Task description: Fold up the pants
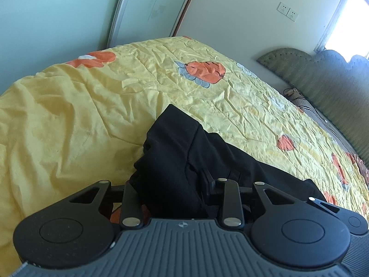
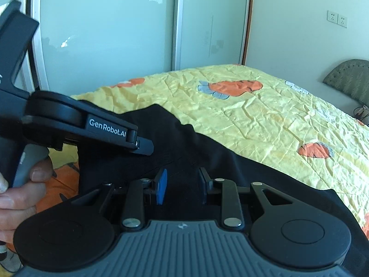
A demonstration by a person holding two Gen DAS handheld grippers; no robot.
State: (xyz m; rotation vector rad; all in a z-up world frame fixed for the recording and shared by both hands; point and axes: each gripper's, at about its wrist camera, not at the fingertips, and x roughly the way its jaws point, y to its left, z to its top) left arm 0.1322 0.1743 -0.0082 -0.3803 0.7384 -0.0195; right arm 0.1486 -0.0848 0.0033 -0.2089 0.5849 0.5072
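While the black pants (image 1: 184, 157) lie bunched on the yellow bedspread (image 1: 69, 120), both tools sit at the near end of the cloth, side by side. From the left gripper (image 1: 170, 184) the pants run forward and away up the bed — their long axis roughly in line with the fingers. Dark fabric fills the gap and hides the left-hand pad, so the left fingers look clamped on a fold of the pants. The right gripper (image 2: 183, 184) has its fingers (image 2: 162, 184) a little apart over black cloth; whether they pinch any I cannot tell. A hand (image 2: 20, 191) holds the left tool just beside the right one — both equally near the same edge.
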